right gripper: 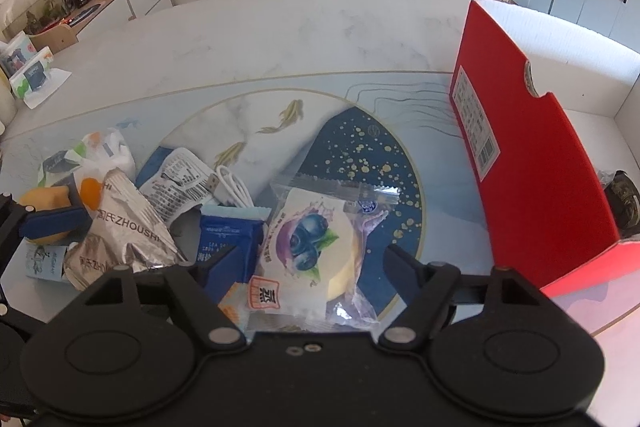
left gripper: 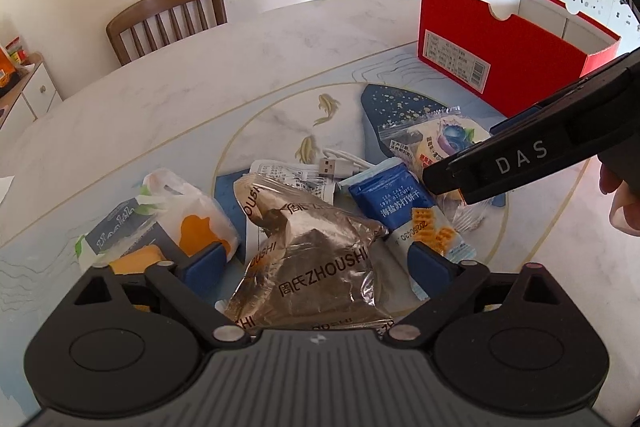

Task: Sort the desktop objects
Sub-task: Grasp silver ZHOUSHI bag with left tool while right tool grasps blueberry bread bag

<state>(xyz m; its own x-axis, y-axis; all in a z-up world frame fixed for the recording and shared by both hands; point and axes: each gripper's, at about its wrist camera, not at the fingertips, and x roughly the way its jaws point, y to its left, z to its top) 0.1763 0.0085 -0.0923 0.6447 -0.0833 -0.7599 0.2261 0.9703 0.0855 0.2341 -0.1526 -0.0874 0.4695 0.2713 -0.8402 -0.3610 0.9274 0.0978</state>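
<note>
Marble table (left gripper: 200,75), foil "ZHOUSHI" packet (left gripper: 320,267)

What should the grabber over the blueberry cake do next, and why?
Probably close the right gripper on the blueberry cake packet: its open fingers already straddle the packet, and the red box stands open just beside it.

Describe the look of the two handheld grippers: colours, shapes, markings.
The left gripper has a ribbed grey-black body, two round black discs, black linkage arms with silver pivot pins, and blue pads on its fingers. The right gripper is all black, with the same discs, silver pins and triangular cut-outs; its fingers are black. Seen from the left wrist, its side carries white letters "DAS".
</note>
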